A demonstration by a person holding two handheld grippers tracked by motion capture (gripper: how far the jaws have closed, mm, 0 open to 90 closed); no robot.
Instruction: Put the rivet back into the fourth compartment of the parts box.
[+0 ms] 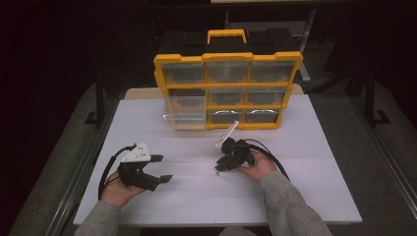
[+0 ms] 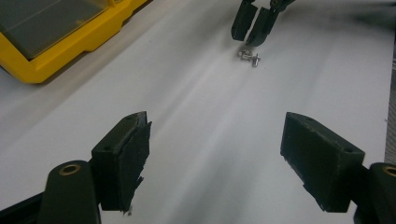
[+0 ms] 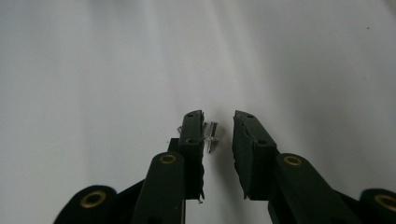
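Observation:
On the white table top lie small silver screws (image 2: pixel 250 57), close together near the middle. My right gripper (image 1: pixel 218 169) points down over them; its jaws stand a narrow gap apart, and one screw (image 3: pixel 211 135) lies between them, close against the left jaw, with the other pad clear of it. A second bit of metal (image 3: pixel 180 128) peeks out behind that left jaw. My left gripper (image 1: pixel 162 168) rests at the table's left, wide open with nothing between its pads (image 2: pixel 123 158). In the left gripper view the right gripper (image 2: pixel 250 39) hangs just above the screws.
A yellow parts organizer (image 1: pixel 226 58) with clear drawers stands upright at the back of the table (image 1: pixel 295 196); its lower left drawer (image 1: pixel 184 118) is pulled out. Its corner (image 2: pixel 56 51) is in the left gripper view. Dark floor surrounds the table.

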